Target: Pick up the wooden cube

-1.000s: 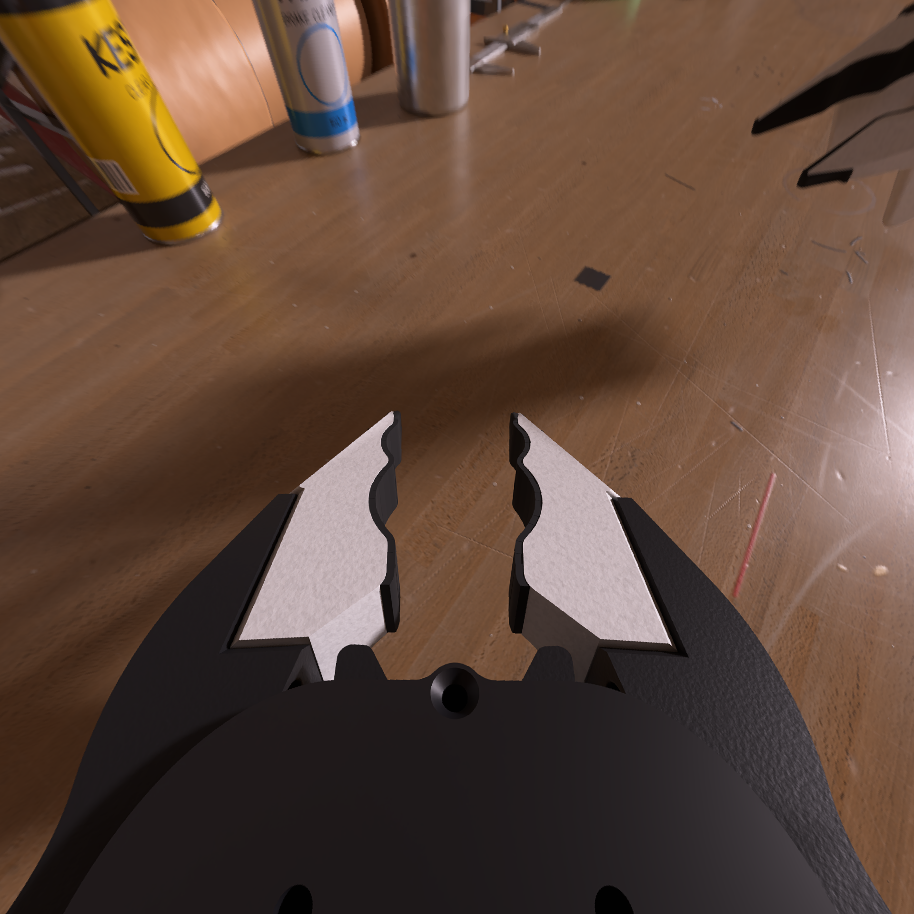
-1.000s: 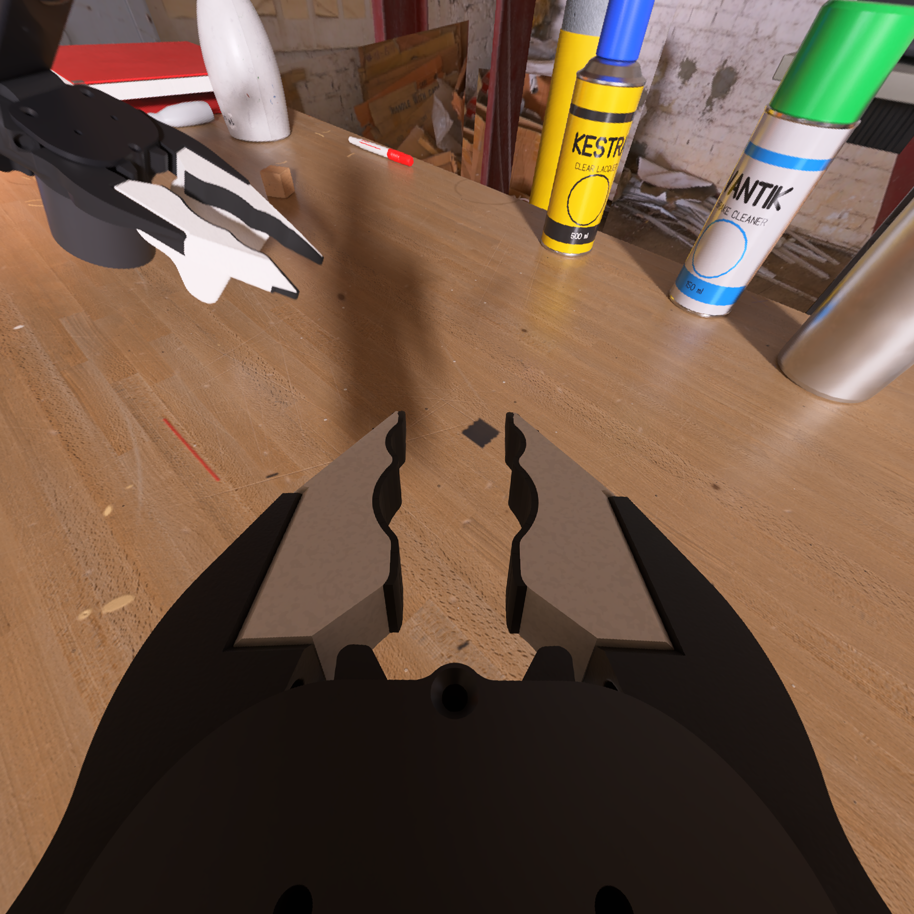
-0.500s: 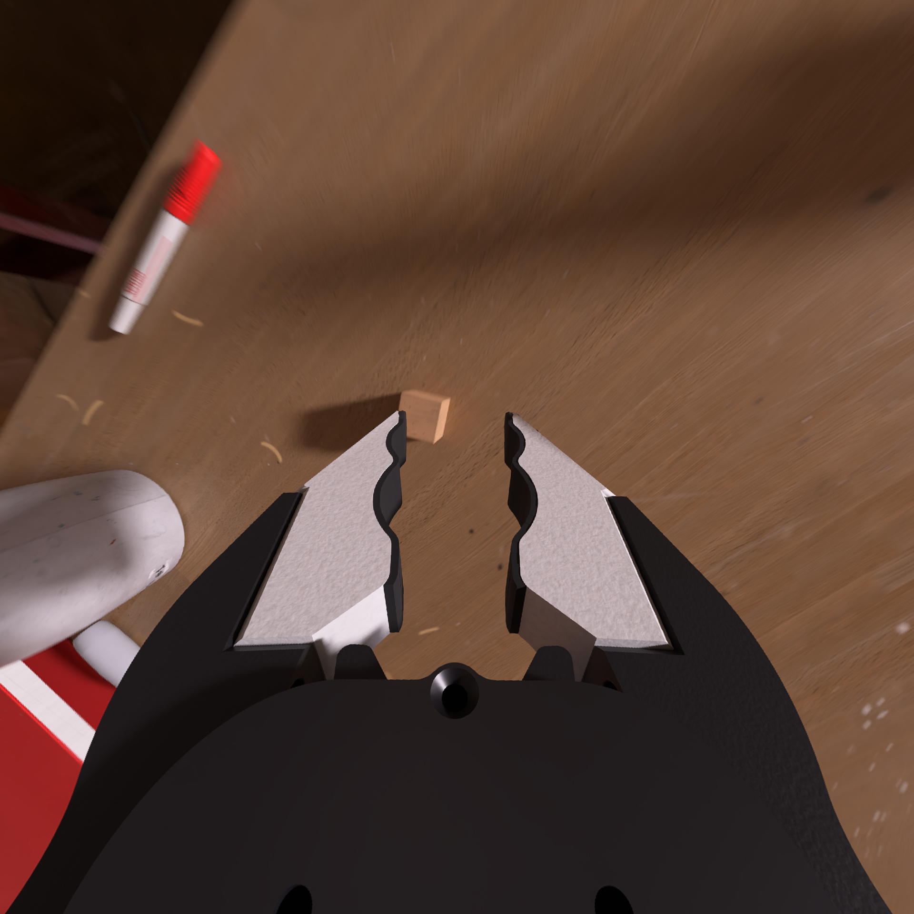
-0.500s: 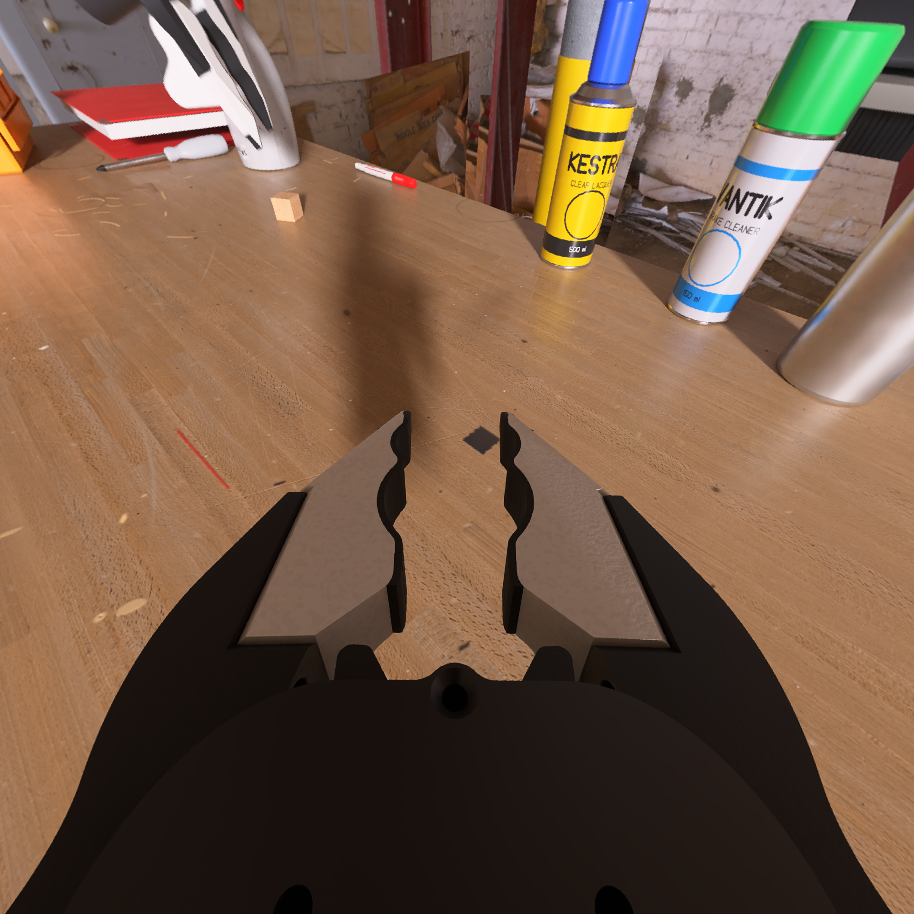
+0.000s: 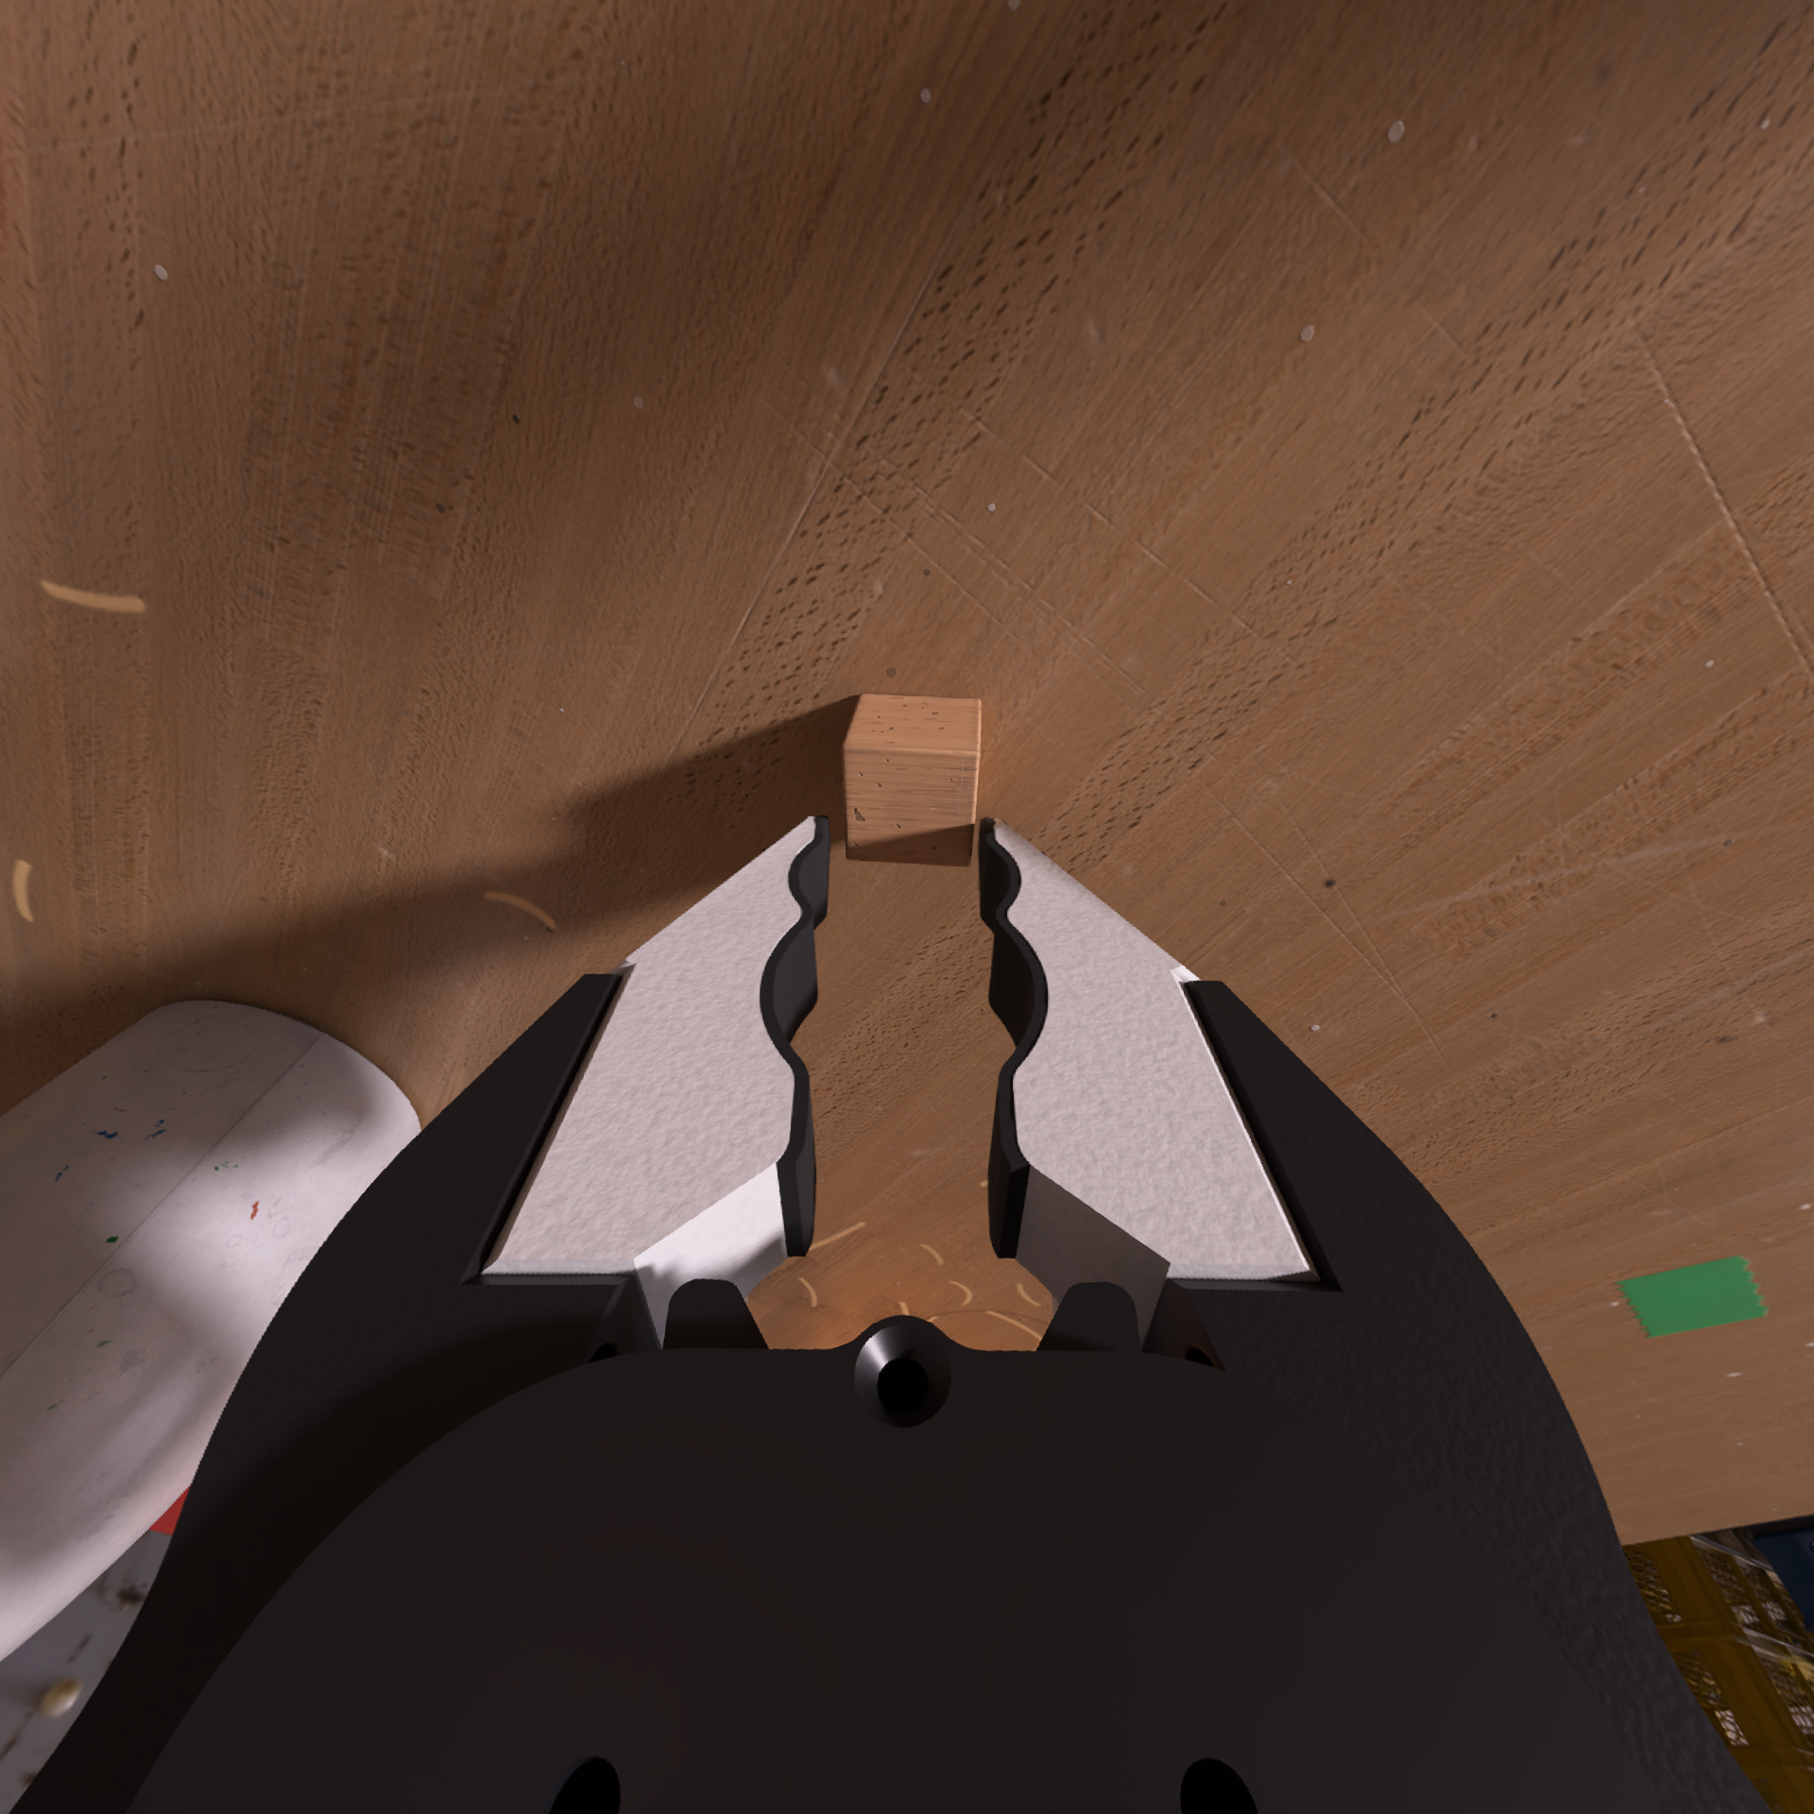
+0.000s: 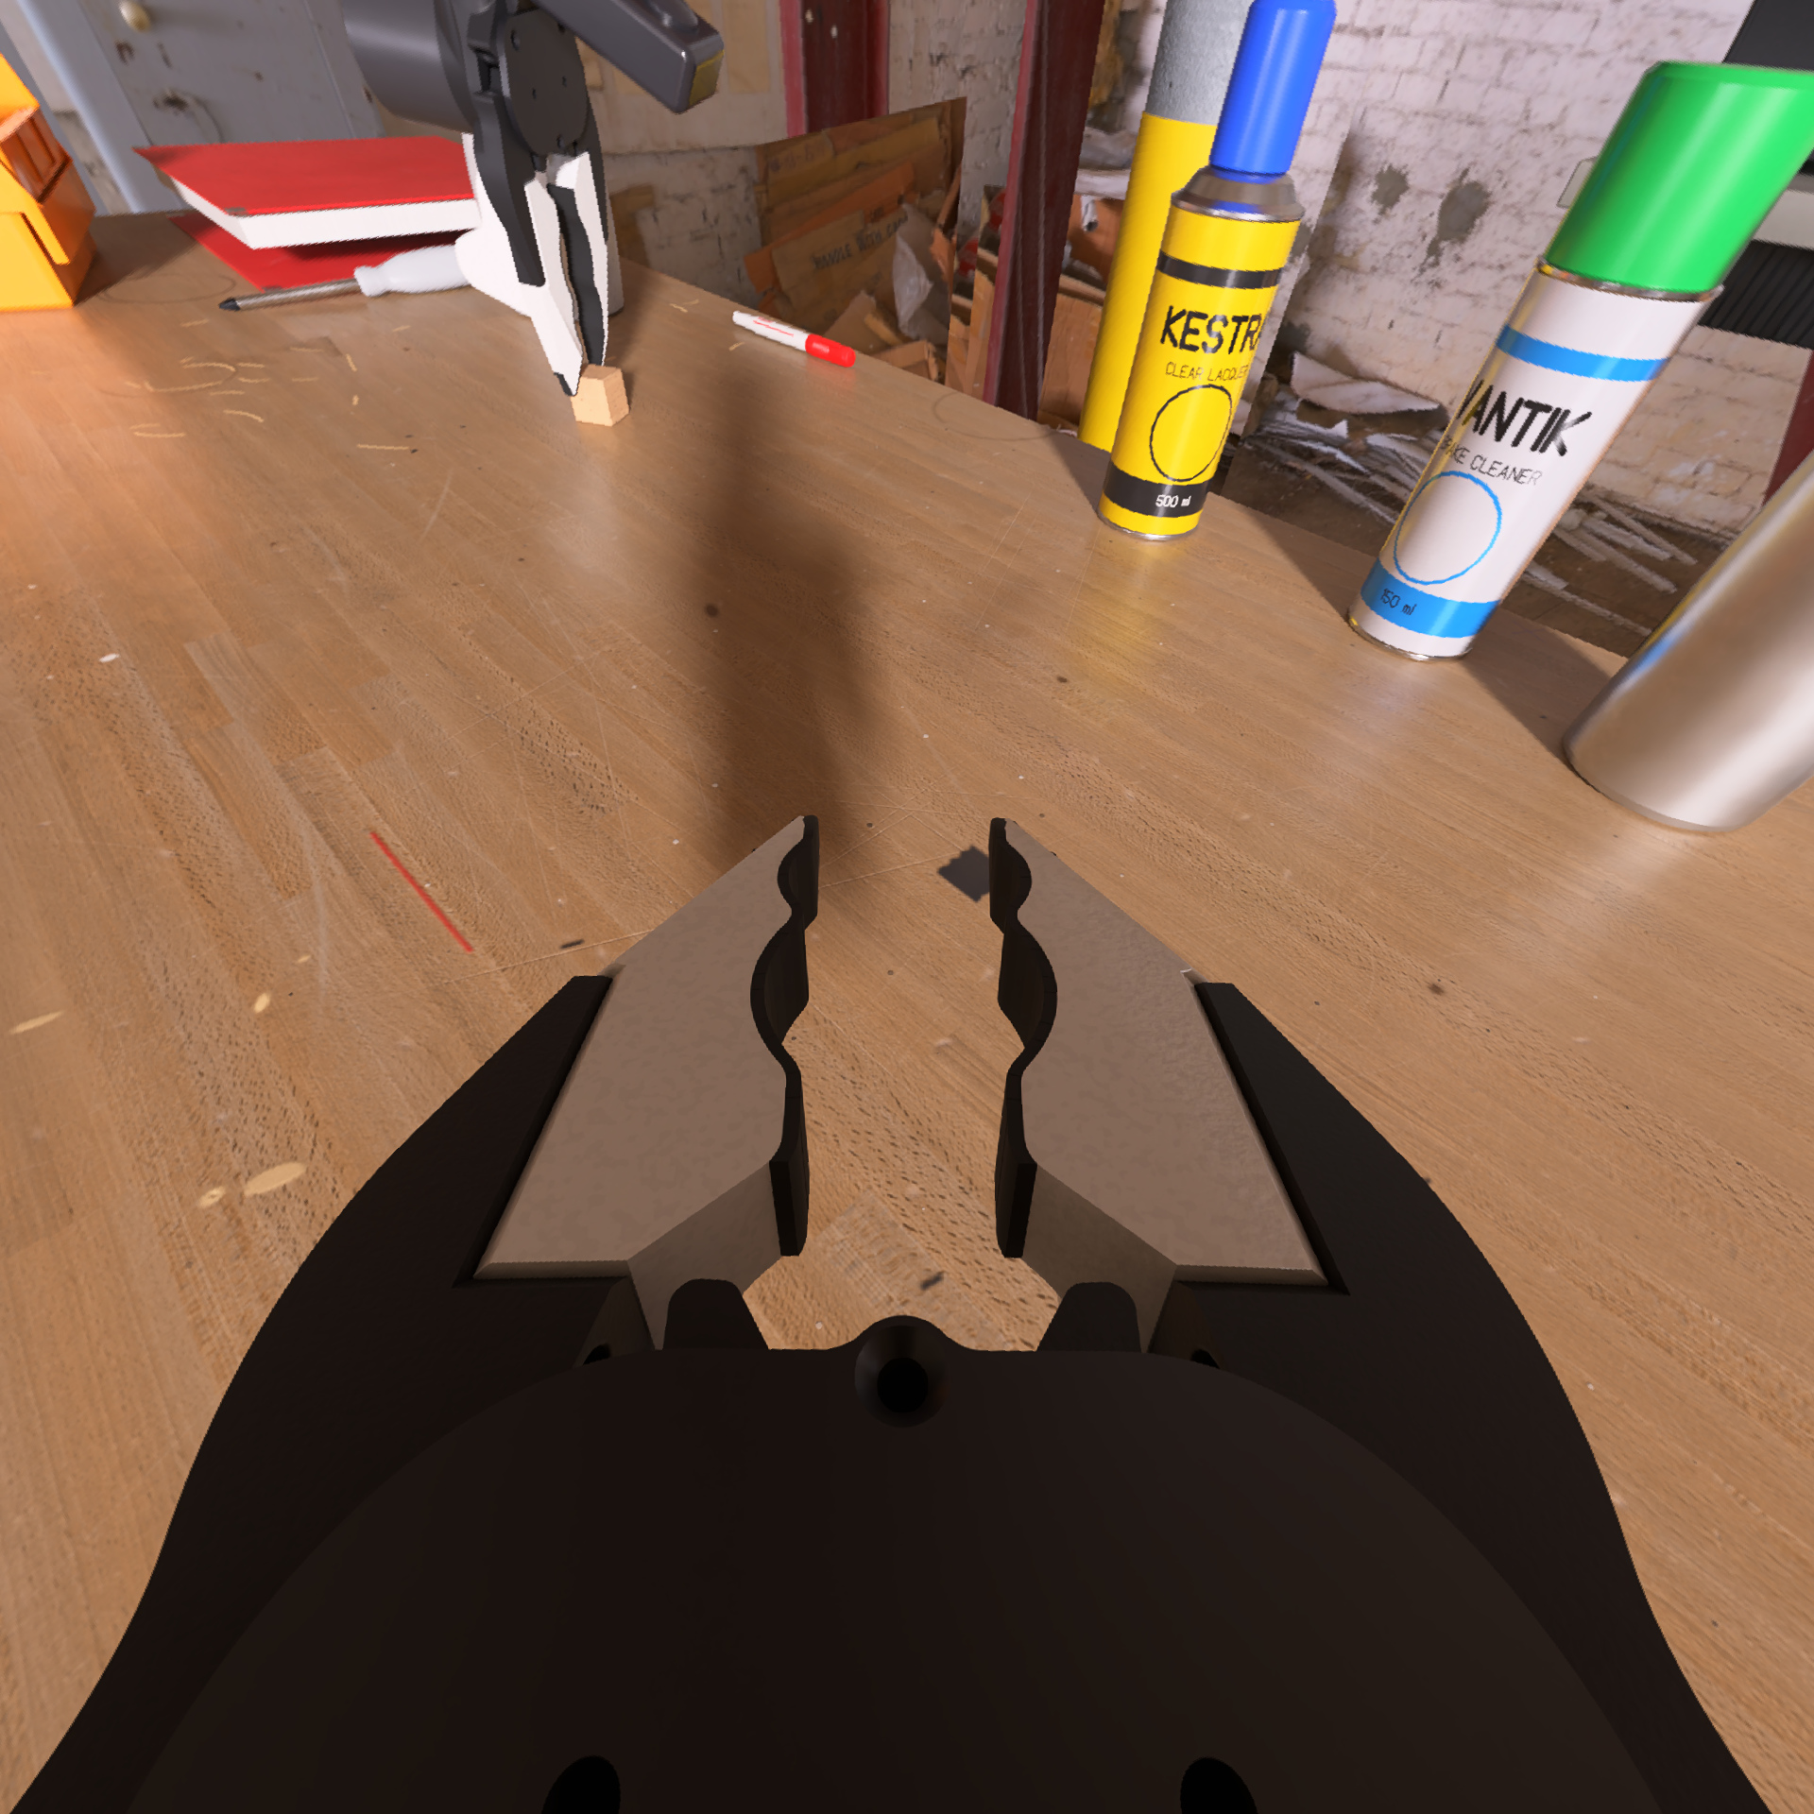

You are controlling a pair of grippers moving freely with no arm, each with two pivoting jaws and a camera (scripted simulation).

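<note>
The small wooden cube (image 5: 911, 775) sits on the wooden tabletop (image 5: 1276, 491). My left gripper (image 5: 903, 834) points down at it, open, its fingertips just at the cube's near edge on both sides. The right wrist view shows the same cube (image 6: 601, 395) far at the back with the left gripper (image 6: 581, 378) standing almost upright over it, tips at the cube's top. My right gripper (image 6: 901, 834) is open and empty, low over the table's middle, far from the cube.
A white rounded object (image 5: 147, 1227) lies close to the left gripper's left side. In the right wrist view: red marker (image 6: 797, 337), screwdriver (image 6: 334, 285), red book (image 6: 314, 186), yellow spray can (image 6: 1193, 324), white spray can (image 6: 1541, 393), metal cylinder (image 6: 1708, 707). A table edge and green tape (image 5: 1690, 1296) show at lower right.
The left gripper has swung away from the cans to the far side of the table, tipped downward and descended onto the cube. The right gripper has hardly moved.
</note>
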